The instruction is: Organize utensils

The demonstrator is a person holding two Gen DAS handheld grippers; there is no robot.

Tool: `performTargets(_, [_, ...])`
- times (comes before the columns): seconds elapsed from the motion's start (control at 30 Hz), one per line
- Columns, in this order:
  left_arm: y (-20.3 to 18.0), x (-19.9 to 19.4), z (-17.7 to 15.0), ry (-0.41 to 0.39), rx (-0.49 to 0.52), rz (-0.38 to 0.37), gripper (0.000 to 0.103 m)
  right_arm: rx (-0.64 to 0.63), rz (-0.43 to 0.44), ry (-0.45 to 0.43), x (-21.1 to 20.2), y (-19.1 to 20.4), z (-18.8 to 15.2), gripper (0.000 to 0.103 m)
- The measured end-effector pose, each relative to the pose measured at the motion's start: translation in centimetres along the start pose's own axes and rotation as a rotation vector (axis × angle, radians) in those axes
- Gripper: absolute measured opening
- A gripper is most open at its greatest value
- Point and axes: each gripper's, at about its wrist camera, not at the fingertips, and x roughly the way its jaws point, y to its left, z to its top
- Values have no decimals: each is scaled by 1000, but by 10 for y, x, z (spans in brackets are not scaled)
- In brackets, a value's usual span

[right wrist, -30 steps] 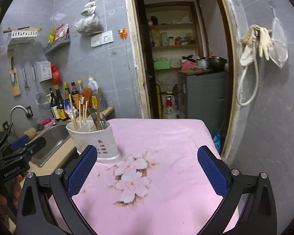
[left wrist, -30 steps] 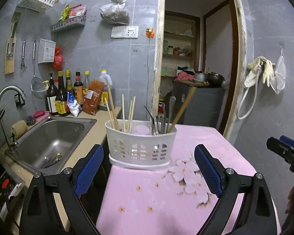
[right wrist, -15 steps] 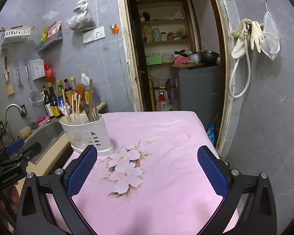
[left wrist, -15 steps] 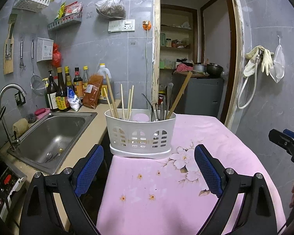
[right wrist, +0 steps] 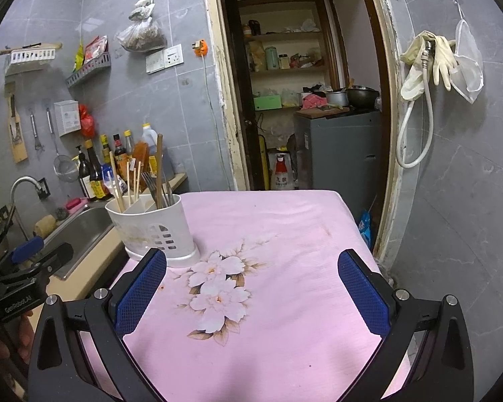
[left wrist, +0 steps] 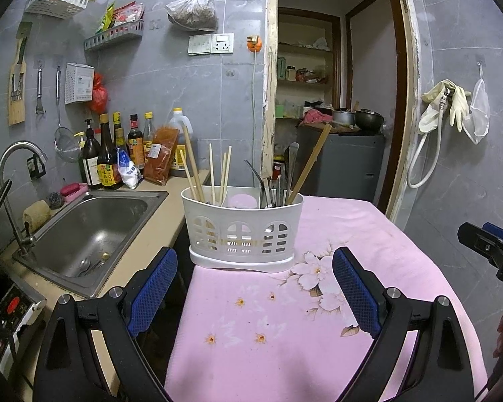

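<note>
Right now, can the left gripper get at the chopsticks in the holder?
Probably yes. The left gripper is open and empty, facing the holder with only bare pink tablecloth between. The chopsticks stand well above the rim, apart from the metal cutlery.

**Pink cloth, white caddy, blue pads**

The desk (left wrist: 369, 234) wears a pink cloth printed with white blossoms and small orange-centred flowers. The utensil caddy (left wrist: 241, 231) is white plastic with arched cut-outs; its chopsticks (left wrist: 214, 177) are pale wood, its cutlery (left wrist: 278, 184) looks dull grey. Each hand-held gripper (left wrist: 253, 293) (right wrist: 251, 291) is black with blue textured pads. Wall tiles (left wrist: 184, 83) are grey.
</note>
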Motion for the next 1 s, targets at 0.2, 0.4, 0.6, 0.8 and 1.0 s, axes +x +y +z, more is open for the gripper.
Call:
performTargets(0.2, [-1,-4,0,-4,2,0,91,1,2,-2,-2,0,0,103])
performTargets(0.4, [-2,-8,0,-8,2,-1,91,1,3,-3,-3,0,0,103])
performTargets(0.6, [-2,-9,1,-9,2,0,91,1,7,-5,-6,2,-1,103])
performTargets(0.8, [-3,-12,1,-11,1,0,91,1,7,-7,-8,3,-1,103])
performTargets(1.0, [-5,-15,2,-14,1,-1,91,1,7,-9,-10,5,-2,103])
